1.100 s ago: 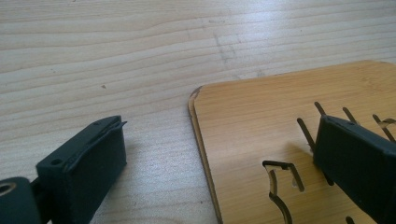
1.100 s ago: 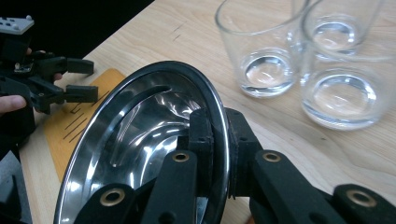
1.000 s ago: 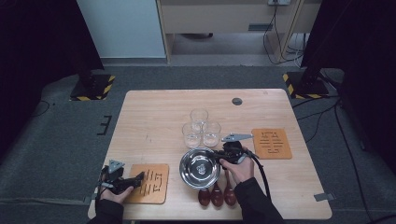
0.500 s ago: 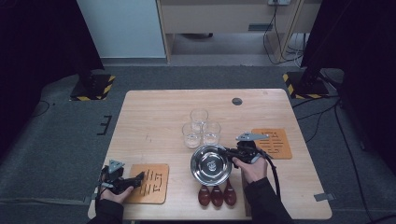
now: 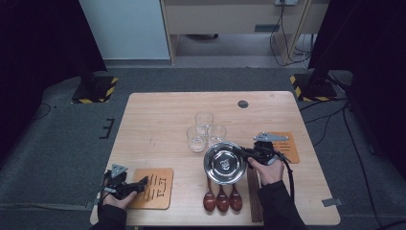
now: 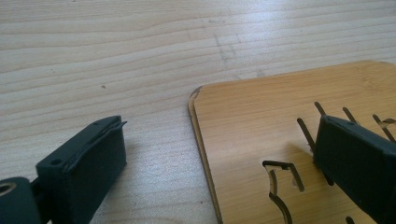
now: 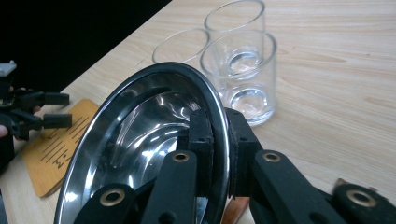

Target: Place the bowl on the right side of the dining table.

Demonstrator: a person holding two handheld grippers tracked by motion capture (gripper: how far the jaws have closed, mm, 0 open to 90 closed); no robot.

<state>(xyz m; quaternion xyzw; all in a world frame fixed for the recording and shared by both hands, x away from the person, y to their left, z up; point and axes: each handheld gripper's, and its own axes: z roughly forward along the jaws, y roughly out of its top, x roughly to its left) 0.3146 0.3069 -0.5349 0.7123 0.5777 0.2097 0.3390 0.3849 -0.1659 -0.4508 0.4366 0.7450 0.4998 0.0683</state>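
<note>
A shiny steel bowl [image 5: 223, 164] hangs tilted just above the table, in front of three clear glasses [image 5: 204, 130]. My right gripper [image 5: 243, 152] is shut on its right rim. In the right gripper view the two pads pinch the bowl [image 7: 140, 135] at the rim, right gripper [image 7: 217, 125], with the glasses [image 7: 243, 70] close behind. My left gripper [image 5: 142, 185] rests at the front left, open, its jaws over the edge of a slotted wooden coaster [image 5: 154, 188]. In the left gripper view the left gripper [image 6: 219, 126] straddles the coaster [image 6: 261, 121] with nothing held.
Three dark wooden spoons [image 5: 221, 199] lie at the front edge below the bowl, with a dark strip [image 5: 254, 194] beside them. A second wooden coaster [image 5: 286, 147] lies right of my right hand. A small dark disc [image 5: 243, 103] sits at the table's back.
My right gripper has carried the bowl to the right and slightly up, away from above the spoons. The left gripper has stayed in place.
</note>
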